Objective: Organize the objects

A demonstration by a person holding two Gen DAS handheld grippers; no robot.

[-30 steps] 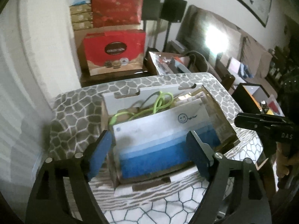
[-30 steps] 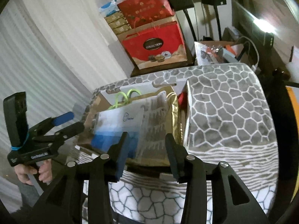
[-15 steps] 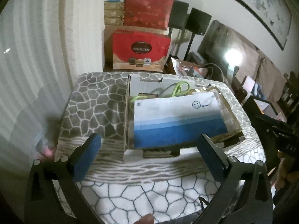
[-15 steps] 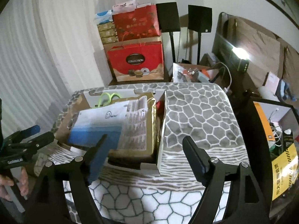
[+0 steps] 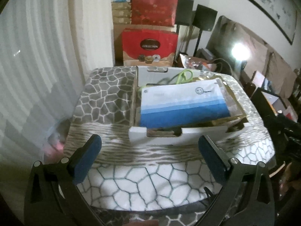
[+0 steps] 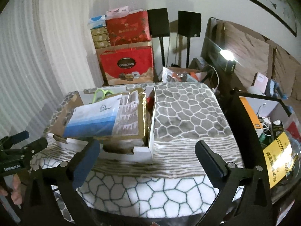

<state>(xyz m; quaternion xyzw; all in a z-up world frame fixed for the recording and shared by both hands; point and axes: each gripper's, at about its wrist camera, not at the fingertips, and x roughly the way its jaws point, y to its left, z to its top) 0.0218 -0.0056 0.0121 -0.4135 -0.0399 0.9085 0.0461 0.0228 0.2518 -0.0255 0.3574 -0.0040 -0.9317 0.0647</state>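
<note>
Under the blue and white packet I cannot see most of what lies in the white box; only a loop of green cord comes out behind it, and a gold edge at the right. The small print on the packet is too blurred to read. In my right view, my left claw is cut by the picture's edge. The near rim of the counter is hidden behind my own fingers.
</note>
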